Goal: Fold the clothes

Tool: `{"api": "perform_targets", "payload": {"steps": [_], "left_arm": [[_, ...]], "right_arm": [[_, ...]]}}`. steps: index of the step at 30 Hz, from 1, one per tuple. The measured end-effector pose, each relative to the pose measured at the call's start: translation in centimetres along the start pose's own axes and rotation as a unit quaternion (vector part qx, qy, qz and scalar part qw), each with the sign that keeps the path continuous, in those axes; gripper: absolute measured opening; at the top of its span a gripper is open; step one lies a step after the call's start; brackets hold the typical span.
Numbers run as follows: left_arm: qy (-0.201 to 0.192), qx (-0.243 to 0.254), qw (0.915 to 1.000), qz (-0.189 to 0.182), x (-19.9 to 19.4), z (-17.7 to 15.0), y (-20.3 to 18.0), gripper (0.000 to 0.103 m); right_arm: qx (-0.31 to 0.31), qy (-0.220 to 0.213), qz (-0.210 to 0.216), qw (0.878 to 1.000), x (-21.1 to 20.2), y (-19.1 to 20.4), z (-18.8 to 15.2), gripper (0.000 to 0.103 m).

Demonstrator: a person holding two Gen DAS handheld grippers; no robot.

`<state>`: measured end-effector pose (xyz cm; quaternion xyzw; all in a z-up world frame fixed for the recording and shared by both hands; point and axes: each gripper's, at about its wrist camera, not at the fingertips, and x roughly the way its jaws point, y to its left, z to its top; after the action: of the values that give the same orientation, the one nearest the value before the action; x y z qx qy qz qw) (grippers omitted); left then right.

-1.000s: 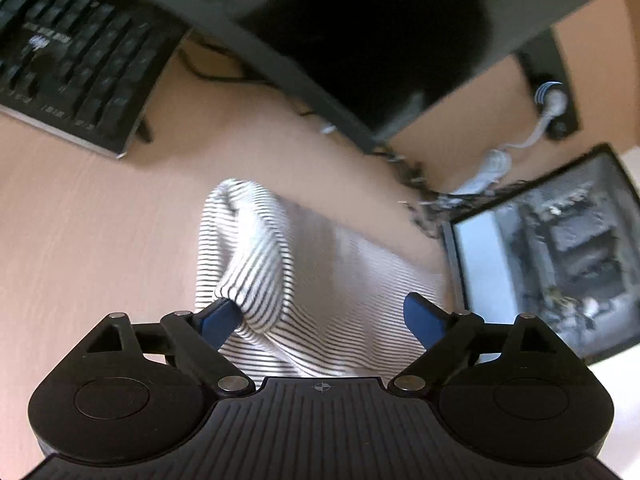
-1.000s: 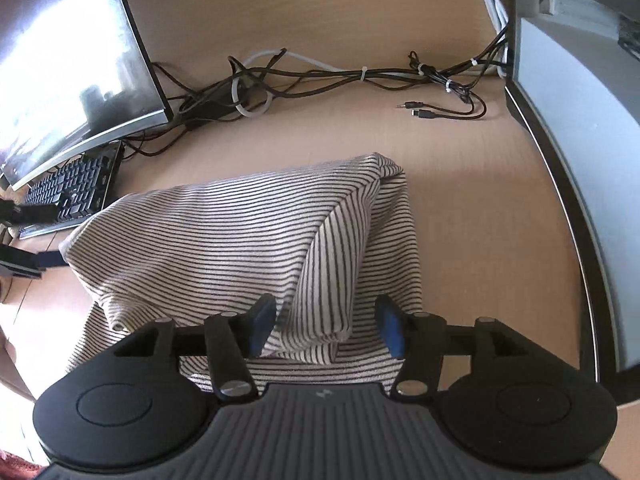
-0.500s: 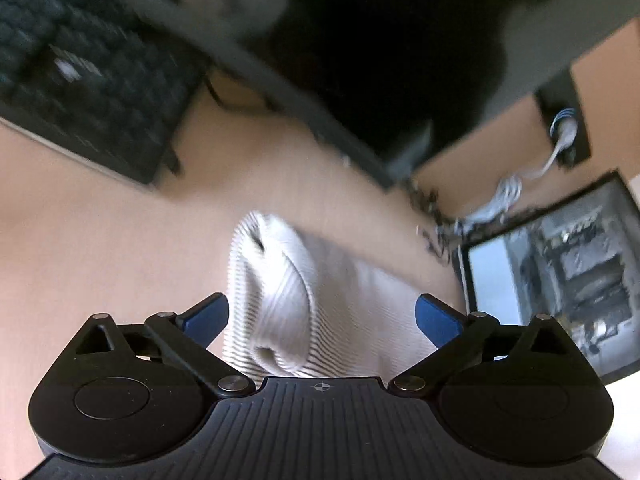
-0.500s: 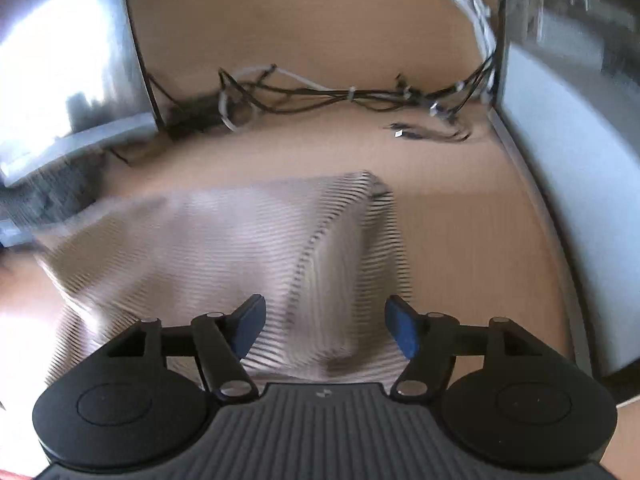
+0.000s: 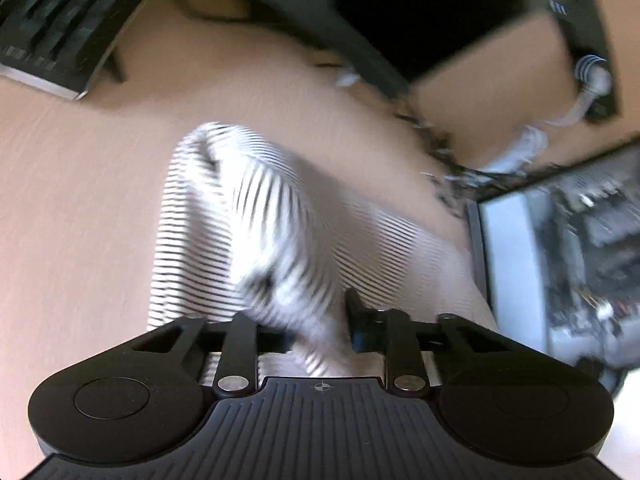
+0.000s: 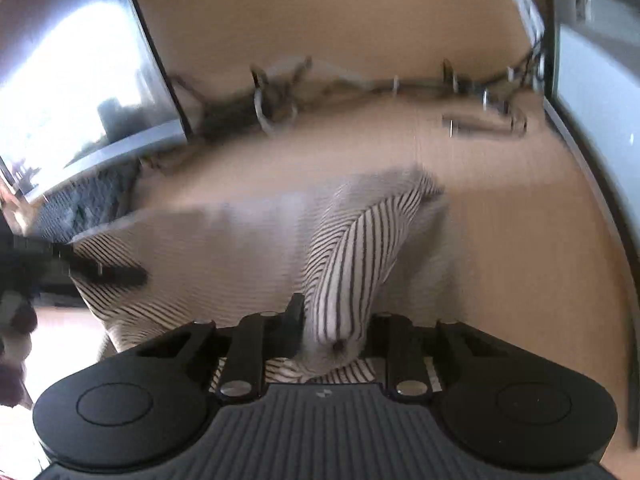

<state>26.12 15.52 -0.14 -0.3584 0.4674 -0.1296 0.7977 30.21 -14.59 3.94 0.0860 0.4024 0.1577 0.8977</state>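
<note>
A black-and-white striped garment (image 5: 256, 216) lies on a light wooden desk (image 5: 80, 200). My left gripper (image 5: 308, 320) is shut on a bunched fold of its near edge. The garment also shows in the right wrist view (image 6: 348, 248), where my right gripper (image 6: 332, 328) is shut on another raised fold. The left gripper's fingers (image 6: 104, 272) show at the garment's left edge in the right wrist view. Both views are blurred by motion.
A black keyboard (image 5: 52, 20) lies far left and a monitor (image 6: 80, 92) stands behind it. A tangle of cables (image 6: 360, 92) runs along the desk's back. An open computer case (image 5: 580, 260) stands at the right.
Both grippers were open around the garment's folds and have closed on them. The fabric is now bunched and pulled up between each pair of fingers.
</note>
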Motion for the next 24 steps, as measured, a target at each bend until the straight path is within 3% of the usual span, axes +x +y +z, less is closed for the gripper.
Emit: {"api": "perform_targets", "payload": {"steps": [2,5,9,11,12,14,18,19,24], "left_arm": [[-0.004,0.027,0.9994,-0.023,-1.6,-0.8,-1.5,0.024],[0.003,0.054,0.9975,-0.045,-3.3,-2.8,-2.6,0.024],[0.042,0.052,0.9967,-0.047,-3.2,-5.7,-2.0,0.02],[0.048,0.035,0.9975,-0.038,-3.2,-6.4,-1.0,0.024],[0.046,0.023,0.9981,-0.035,-3.5,-6.6,-0.3,0.028],[0.023,0.008,0.9992,-0.032,-4.5,-6.0,0.2,0.062],[-0.028,0.019,0.9994,-0.007,-6.0,-4.3,0.3,0.083],[-0.034,0.028,0.999,0.003,-5.6,-3.8,0.0,0.09],[-0.017,0.045,0.9982,0.036,-1.7,-2.3,-0.2,0.09]], "right_arm": [[-0.023,-0.023,-0.002,0.999,-2.2,0.2,1.1,0.02],[-0.034,-0.02,0.003,0.999,-3.5,-0.3,1.3,0.02],[-0.015,0.036,-0.011,0.999,-1.5,-1.8,-1.0,0.02],[-0.006,0.059,-0.027,0.998,-0.6,-2.3,-2.5,0.02],[0.002,0.06,-0.028,0.998,-0.5,-2.4,-2.8,0.023],[0.02,0.057,-0.028,0.998,-0.6,-2.4,-3.1,0.025],[0.039,0.043,-0.022,0.998,-0.9,-2.4,-3.2,0.048],[0.043,0.041,-0.02,0.998,-0.8,-2.4,-3.4,0.049],[0.052,0.028,-0.03,0.998,0.1,-1.4,-4.3,0.057]]}}
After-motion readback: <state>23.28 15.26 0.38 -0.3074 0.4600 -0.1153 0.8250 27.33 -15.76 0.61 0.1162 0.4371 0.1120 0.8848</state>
